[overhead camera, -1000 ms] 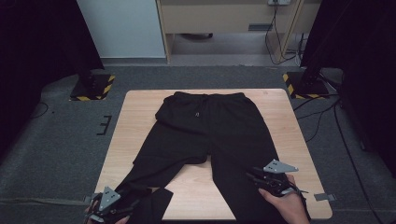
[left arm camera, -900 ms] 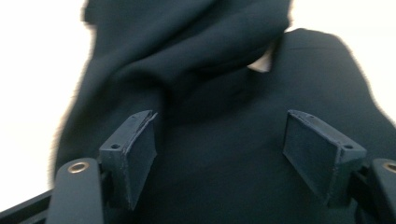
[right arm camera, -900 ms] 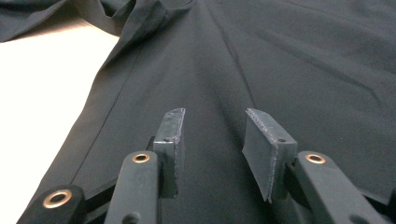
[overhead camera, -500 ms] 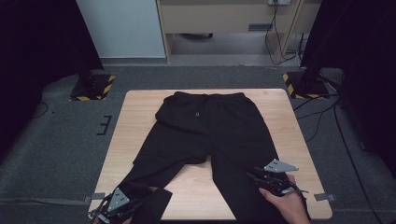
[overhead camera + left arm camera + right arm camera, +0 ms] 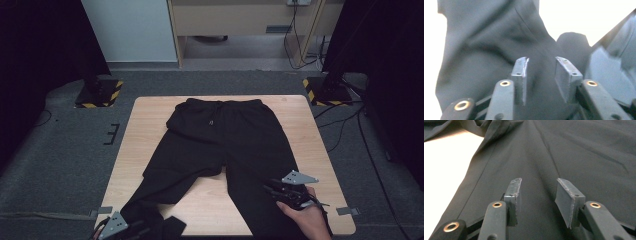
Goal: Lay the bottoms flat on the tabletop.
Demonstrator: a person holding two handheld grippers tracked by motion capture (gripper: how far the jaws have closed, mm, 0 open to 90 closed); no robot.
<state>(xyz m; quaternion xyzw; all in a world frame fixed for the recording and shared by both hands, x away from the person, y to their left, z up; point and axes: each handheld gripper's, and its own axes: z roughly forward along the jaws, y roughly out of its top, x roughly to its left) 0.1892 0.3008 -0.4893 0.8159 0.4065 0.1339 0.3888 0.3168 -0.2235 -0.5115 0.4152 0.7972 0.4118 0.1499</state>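
Black trousers (image 5: 225, 145) lie spread on table (image 5: 145, 120), unfolded; folding remains. Left gripper (image 5: 541, 72), jaws just reopening, stands parted around a leg's cloth, pads not pressing. Right gripper (image 5: 539, 195) is released above the other leg.

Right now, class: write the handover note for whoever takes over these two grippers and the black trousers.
Left gripper: at the table's near left corner, at the end of one leg; jaws have just been opening, cloth between them, not pinched.
Right gripper: jaws open, over the other leg near its end.
Black trousers: spread flat on the wooden table, waistband at the far side; the left leg's end is crumpled at the near edge.
Done: trousers laid out.
Left: probably grip both leg ends, then fold.
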